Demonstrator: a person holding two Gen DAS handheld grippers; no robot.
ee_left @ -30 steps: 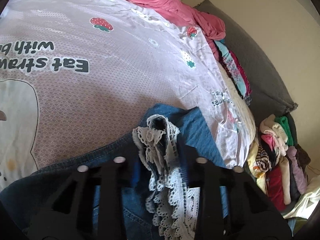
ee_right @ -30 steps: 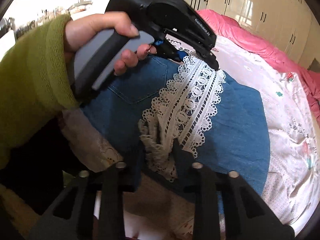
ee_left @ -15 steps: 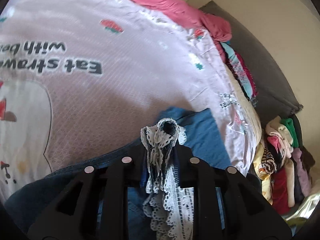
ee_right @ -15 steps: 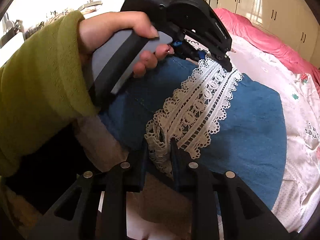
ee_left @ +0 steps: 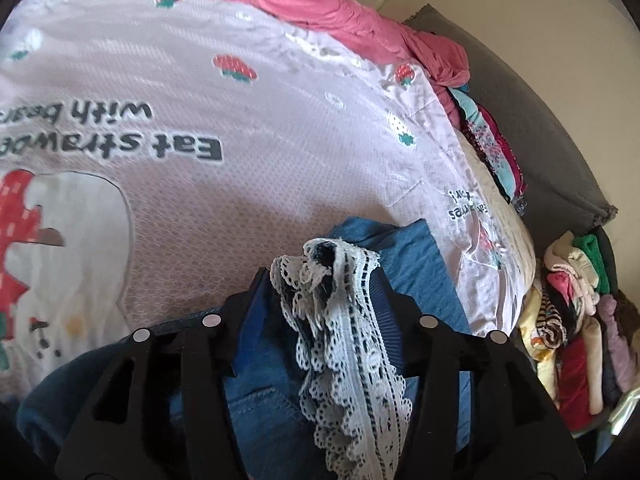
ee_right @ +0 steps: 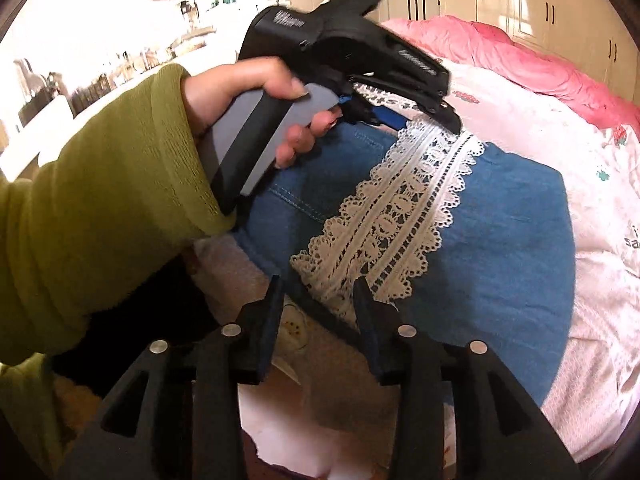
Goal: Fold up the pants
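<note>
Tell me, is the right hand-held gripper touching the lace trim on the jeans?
Cannot tell. In the right wrist view the right hand-held gripper is opening, with the lace trim between its jaws, but neither contact nor a gap shows plainly.

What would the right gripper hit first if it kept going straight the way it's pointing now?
Most likely the lace trim on the denim pants. The right gripper has its opening jaws on either side of the lace's near end, so it is directly ahead, though depth is unclear.
</note>
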